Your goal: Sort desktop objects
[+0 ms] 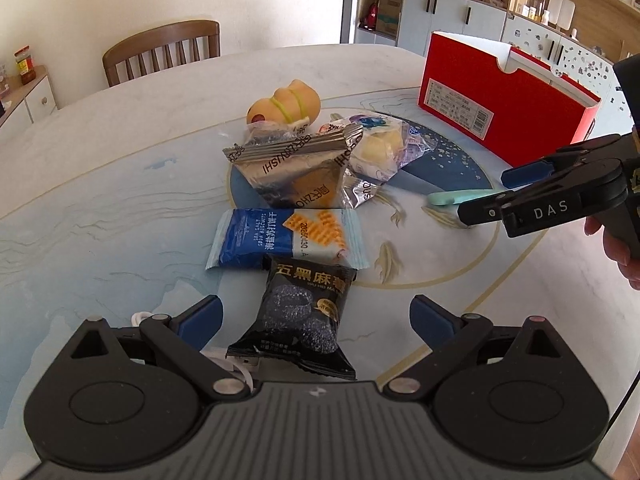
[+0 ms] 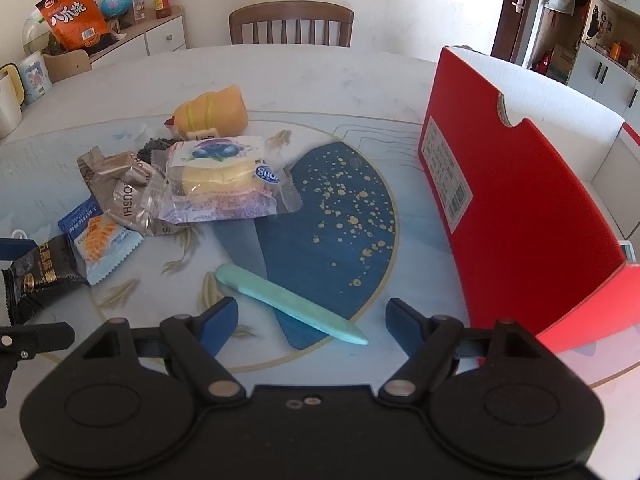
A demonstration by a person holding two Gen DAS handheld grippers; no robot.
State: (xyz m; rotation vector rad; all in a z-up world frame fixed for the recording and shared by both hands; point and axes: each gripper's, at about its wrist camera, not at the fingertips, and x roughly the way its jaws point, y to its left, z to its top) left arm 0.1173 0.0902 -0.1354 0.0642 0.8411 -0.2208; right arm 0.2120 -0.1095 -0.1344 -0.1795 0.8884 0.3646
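My left gripper [image 1: 316, 320] stands open over the table, and a black snack packet [image 1: 304, 320] lies between its blue pads without touching them. Beyond it lie a blue packet [image 1: 280, 240], a silver packet [image 1: 296, 172], a clear-wrapped cake [image 1: 384, 148] and a yellow squishy toy [image 1: 288, 104]. My right gripper [image 2: 312, 316] is open too, its fingers on either side of a teal stick [image 2: 288, 304] that lies flat on the table. An open red box [image 2: 520, 220] stands to the right.
A white cable [image 1: 140, 316] lies partly under the left gripper. A wooden chair [image 2: 292, 24] stands at the table's far edge. A sideboard [image 2: 160, 36] at the back left carries an orange bag [image 2: 72, 16]. Cabinets [image 1: 460, 12] fill the back right.
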